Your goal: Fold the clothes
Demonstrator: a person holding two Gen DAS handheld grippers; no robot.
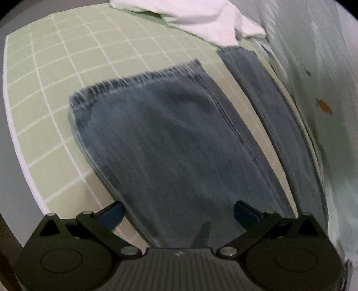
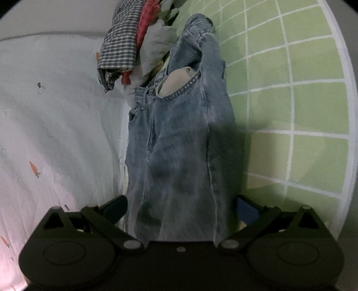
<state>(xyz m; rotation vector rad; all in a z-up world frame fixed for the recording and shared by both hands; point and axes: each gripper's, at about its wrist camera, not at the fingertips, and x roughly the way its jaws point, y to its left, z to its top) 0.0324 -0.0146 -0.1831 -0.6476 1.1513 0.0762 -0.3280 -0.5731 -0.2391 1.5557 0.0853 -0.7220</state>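
A: Left first. Jaws?

B: My left gripper [image 1: 179, 212] is spread wide, fingers [image 1: 113, 215] on either side of a jeans [image 1: 174, 143] leg, nothing pinched. Denim runs between them and out ahead, flat on the green grid mat [image 1: 44, 89].

A: Edges?

B: Hem [image 1: 134, 80] lies across the far end of that leg, stitched edge clear. Second leg [image 1: 268, 107] sits just right of it, a strip of mat between. White cloth [image 1: 201, 20] touches or overlaps that far leg's end, can't tell which. Bare mat to the left, out to its white border. Pale carrot-print sheet [image 1: 324, 107] hugs the right side.

A: Right?

B: My right gripper [image 2: 181, 209] is also released, jaws apart around the jeans' upper part [image 2: 179, 145]. Pocket opening [image 2: 179, 89] ahead, pale lining showing. Waist end bunches toward a clothes pile [image 2: 134, 44], checked and red pieces, touching it.

A: Room?

B: Bare mat [image 2: 290, 89] to the right; carrot sheet [image 2: 56, 112] left, tight against the denim edge.
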